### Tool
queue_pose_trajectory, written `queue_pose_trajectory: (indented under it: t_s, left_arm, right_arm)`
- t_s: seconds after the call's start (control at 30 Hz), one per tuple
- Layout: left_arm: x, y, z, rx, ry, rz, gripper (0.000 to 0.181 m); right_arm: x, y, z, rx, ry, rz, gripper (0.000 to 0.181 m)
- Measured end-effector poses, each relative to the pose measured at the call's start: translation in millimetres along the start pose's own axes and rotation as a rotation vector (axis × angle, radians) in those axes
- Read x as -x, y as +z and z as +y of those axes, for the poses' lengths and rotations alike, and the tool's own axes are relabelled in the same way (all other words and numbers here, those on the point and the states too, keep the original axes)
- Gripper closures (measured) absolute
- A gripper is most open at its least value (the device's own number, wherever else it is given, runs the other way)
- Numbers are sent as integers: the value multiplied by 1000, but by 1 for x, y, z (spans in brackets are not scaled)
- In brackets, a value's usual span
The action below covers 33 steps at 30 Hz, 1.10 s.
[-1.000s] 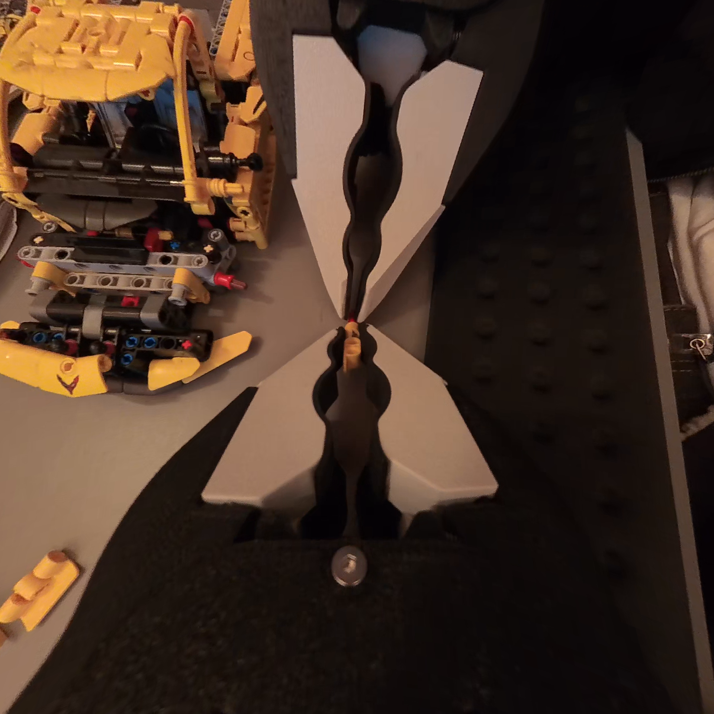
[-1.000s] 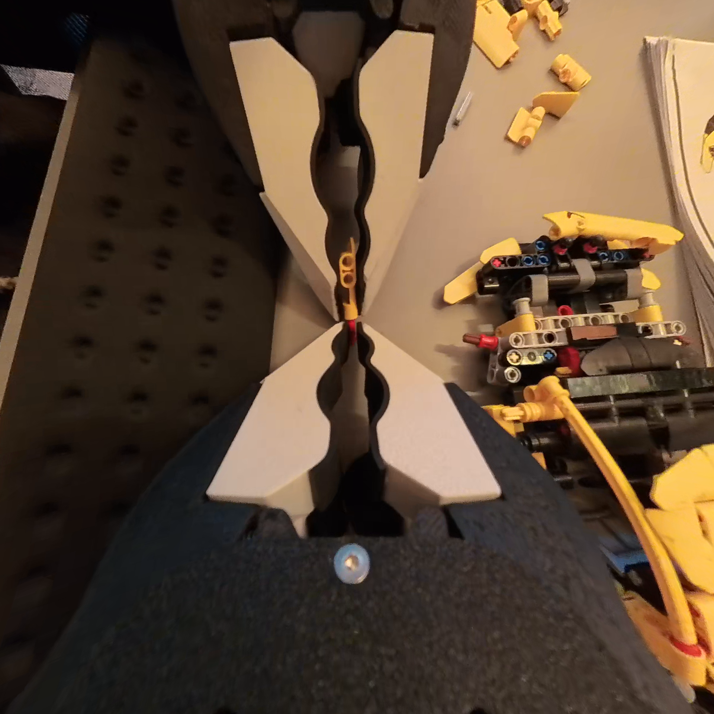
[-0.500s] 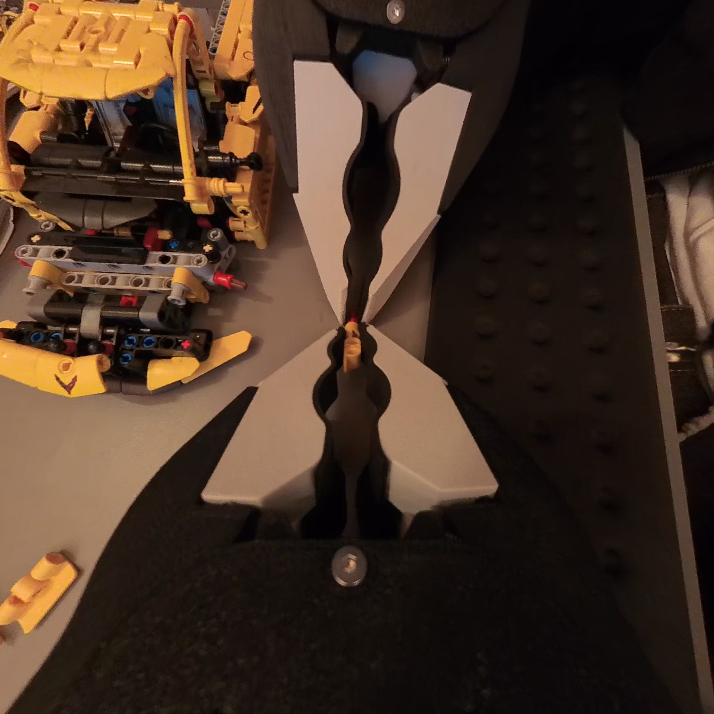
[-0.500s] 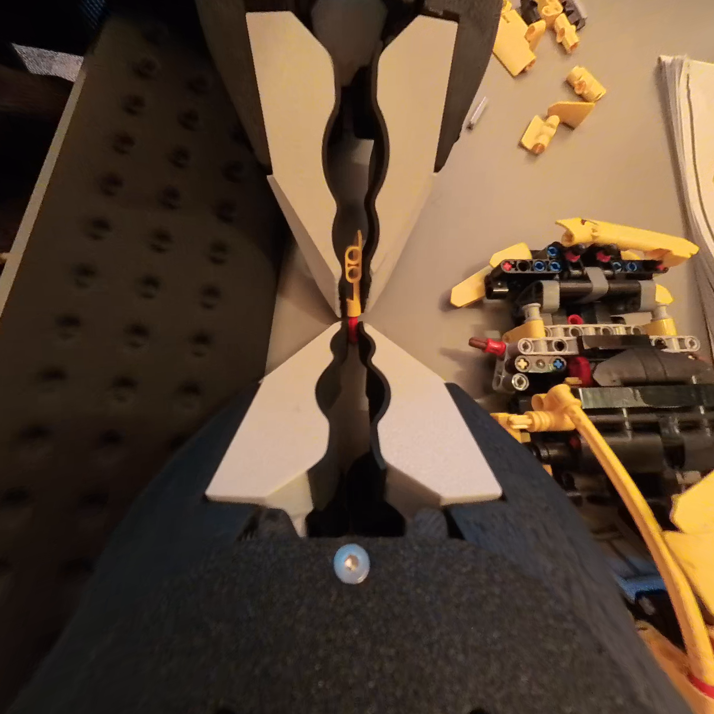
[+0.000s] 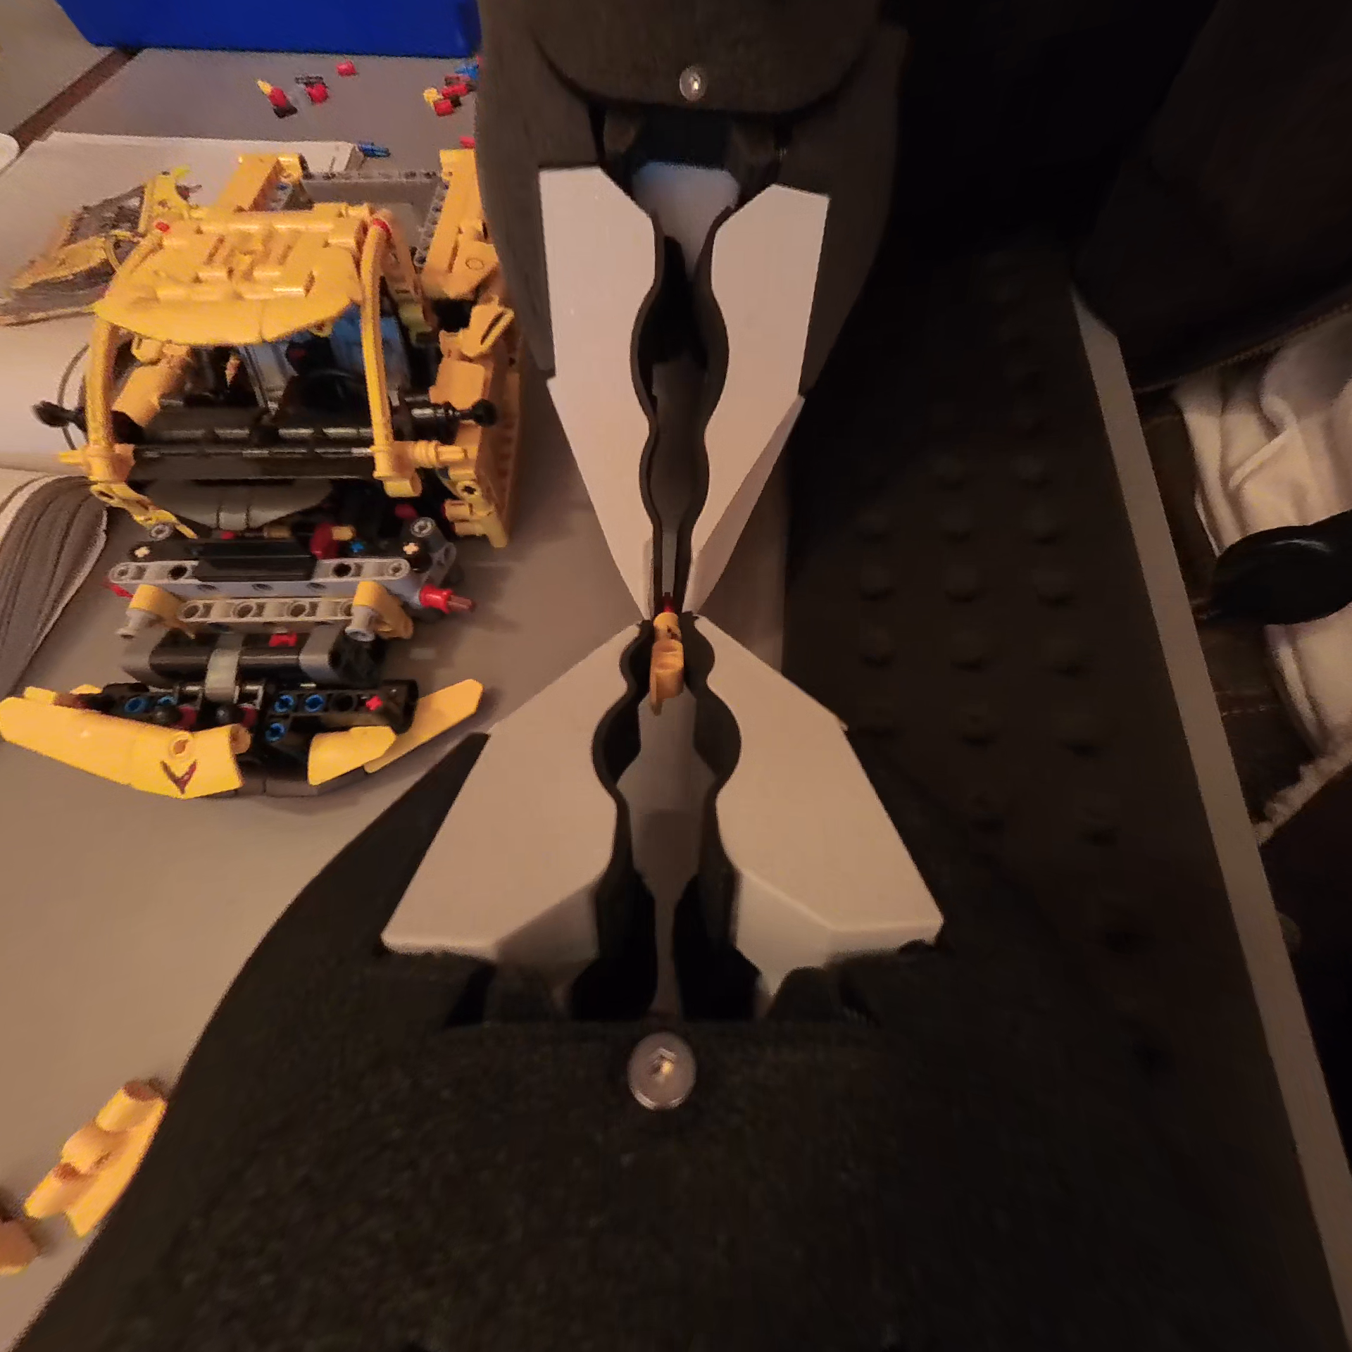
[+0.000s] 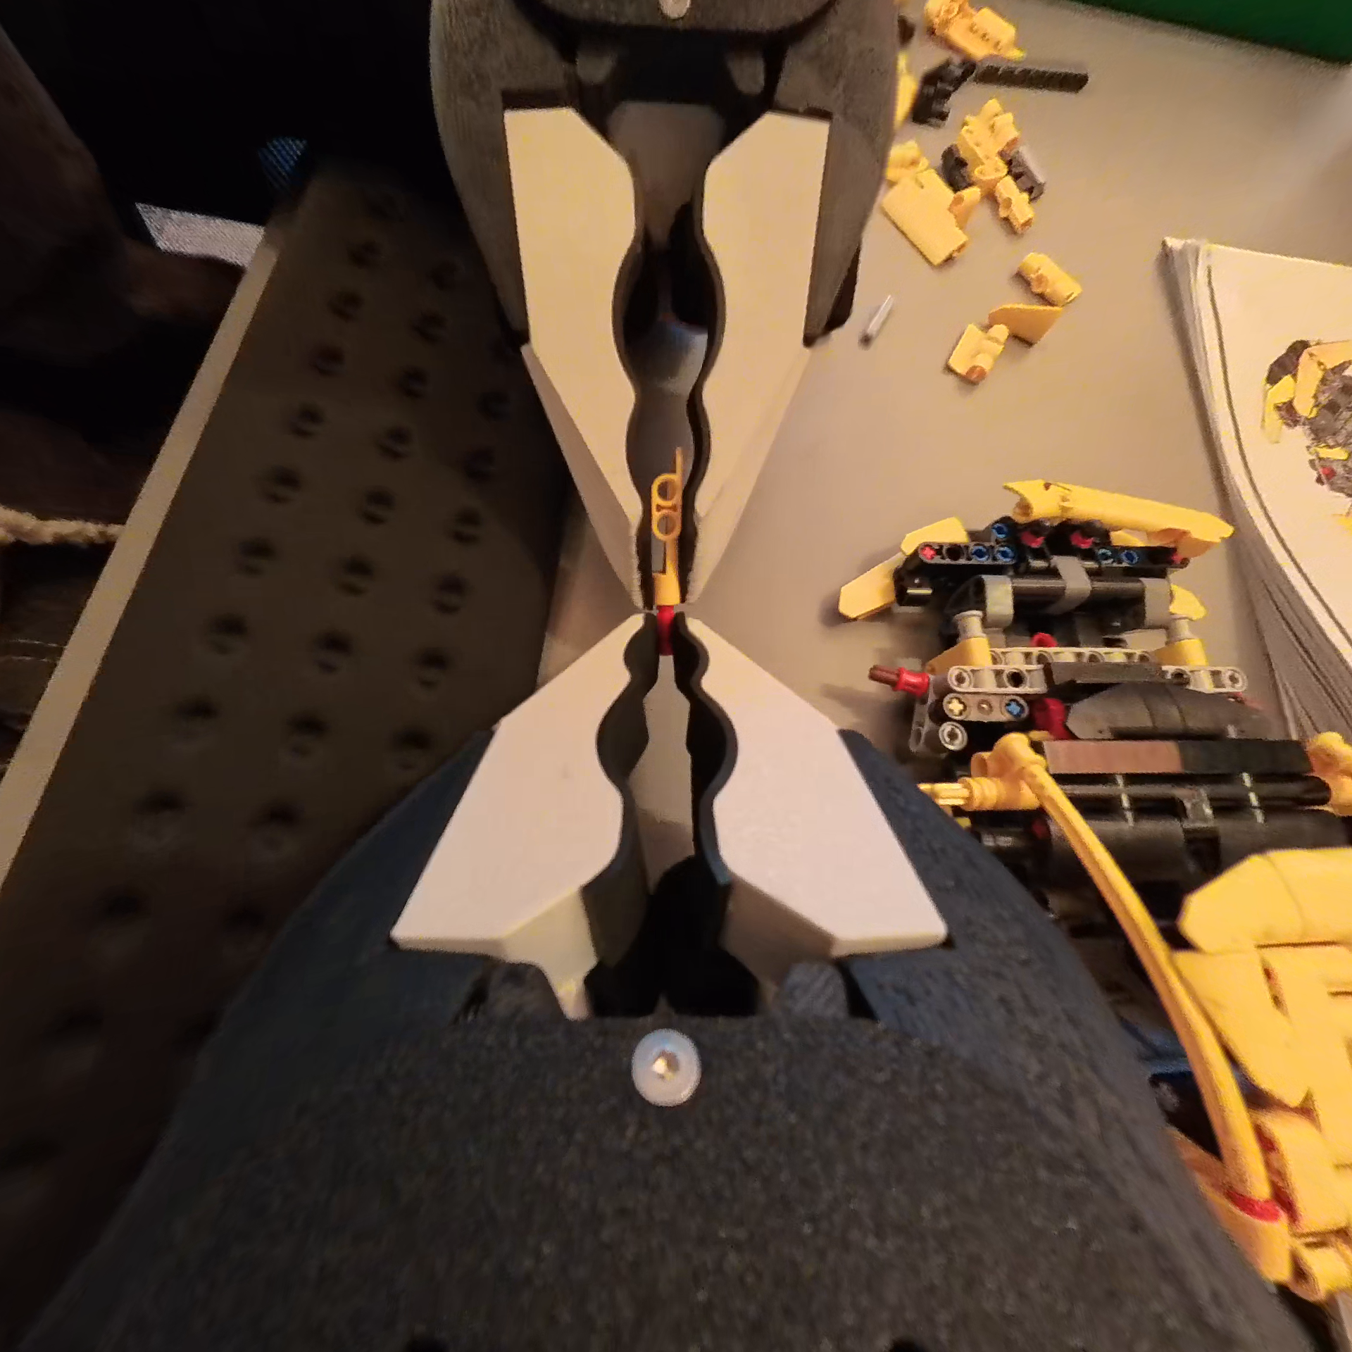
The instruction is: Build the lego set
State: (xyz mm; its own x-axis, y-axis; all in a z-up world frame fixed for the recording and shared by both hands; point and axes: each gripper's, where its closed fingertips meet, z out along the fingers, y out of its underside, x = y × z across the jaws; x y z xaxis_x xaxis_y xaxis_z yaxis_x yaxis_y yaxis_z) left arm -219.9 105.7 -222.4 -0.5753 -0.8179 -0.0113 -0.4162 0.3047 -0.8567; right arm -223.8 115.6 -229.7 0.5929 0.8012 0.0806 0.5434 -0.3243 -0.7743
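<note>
My left gripper [image 5: 667, 635] is shut on a small yellow Technic piece [image 5: 667, 662]. My right gripper [image 6: 664, 623] is shut on a small red pin [image 6: 664, 631]. The two grippers meet tip to tip above the table edge. The red pin touches the end of the yellow piece [image 6: 667, 527]. The right gripper [image 5: 667, 596] comes in from the top of the left wrist view. The left gripper [image 6: 666, 594] comes in from the top of the right wrist view. The part-built yellow and black lego car [image 5: 278, 512] stands on the grey table beside them. It also shows in the right wrist view [image 6: 1061, 658].
A dark studded mat [image 5: 988, 585] lies along the table edge under the grippers. Loose yellow pieces [image 6: 980, 183] and an instruction booklet [image 6: 1280, 439] lie beyond the car. More yellow pieces [image 5: 95, 1163] lie near the left gripper, small red parts [image 5: 314, 88] and a blue bin [image 5: 256, 22] farther off.
Both grippers stay tip to tip with the yellow piece and red pin between them. The views have drawn back a little, so more of the far table shows.
</note>
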Motion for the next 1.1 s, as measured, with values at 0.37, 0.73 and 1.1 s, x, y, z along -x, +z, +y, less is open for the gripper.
queue_pose_trajectory:
  t_s: [0.37,0.73,1.1]
  left_arm:
    - [2,-5,-7,-43,9,-14,174]
    - [7,-21,-30,-182,-11,-34,174]
    - [-2,-61,-77,-506,-62,53,174]
  right_arm:
    - [-2,-4,-6,-28,-53,49,178]
    - [-12,-26,-24,-140,-17,93,174]
    - [-2,-56,-72,-514,222,-126,166]
